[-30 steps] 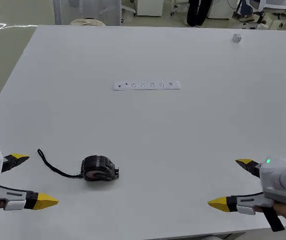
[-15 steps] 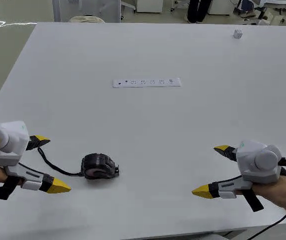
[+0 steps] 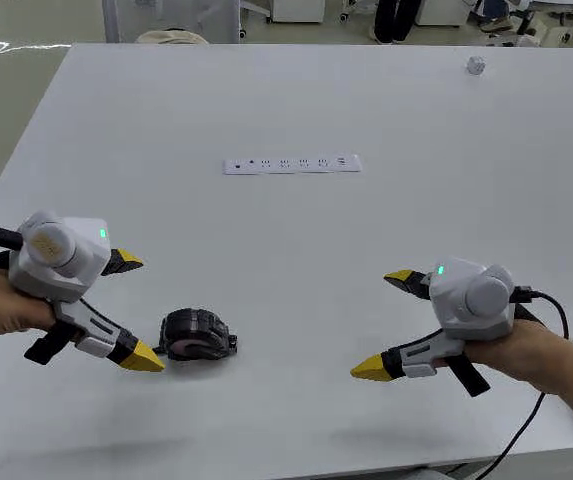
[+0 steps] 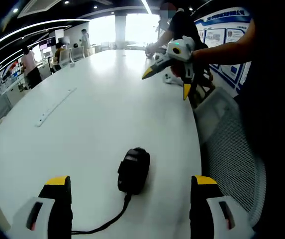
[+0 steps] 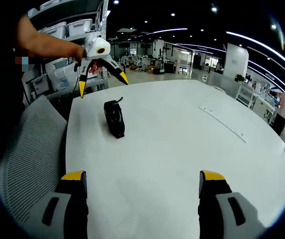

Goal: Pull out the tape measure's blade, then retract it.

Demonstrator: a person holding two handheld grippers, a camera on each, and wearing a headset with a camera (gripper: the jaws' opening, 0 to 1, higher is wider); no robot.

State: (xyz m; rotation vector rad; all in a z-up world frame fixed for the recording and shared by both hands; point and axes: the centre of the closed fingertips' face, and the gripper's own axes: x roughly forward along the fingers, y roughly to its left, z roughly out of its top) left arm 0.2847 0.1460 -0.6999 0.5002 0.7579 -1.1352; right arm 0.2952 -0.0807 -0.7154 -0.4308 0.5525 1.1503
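Note:
A black tape measure (image 3: 198,335) lies on its side on the white table (image 3: 296,230), its black wrist strap trailing left under my left gripper. My left gripper (image 3: 132,310) hovers open just left of the case, its yellow tips apart and holding nothing. In the left gripper view the tape measure (image 4: 134,170) sits ahead between the open jaws (image 4: 130,185), strap toward the camera. My right gripper (image 3: 386,322) stands open well to the right of the case, holding nothing. From the right gripper view the tape measure (image 5: 114,118) lies far ahead on the left.
A white power strip (image 3: 292,164) lies across the middle of the table. A small white object (image 3: 475,66) sits near the far right edge. A mesh chair (image 5: 23,164) stands by the near table edge. People and shelving stand beyond the table.
Both grippers have moved inward and up over the table. The left one has come close to the tape measure and now covers the strap. The tape measure has not moved.

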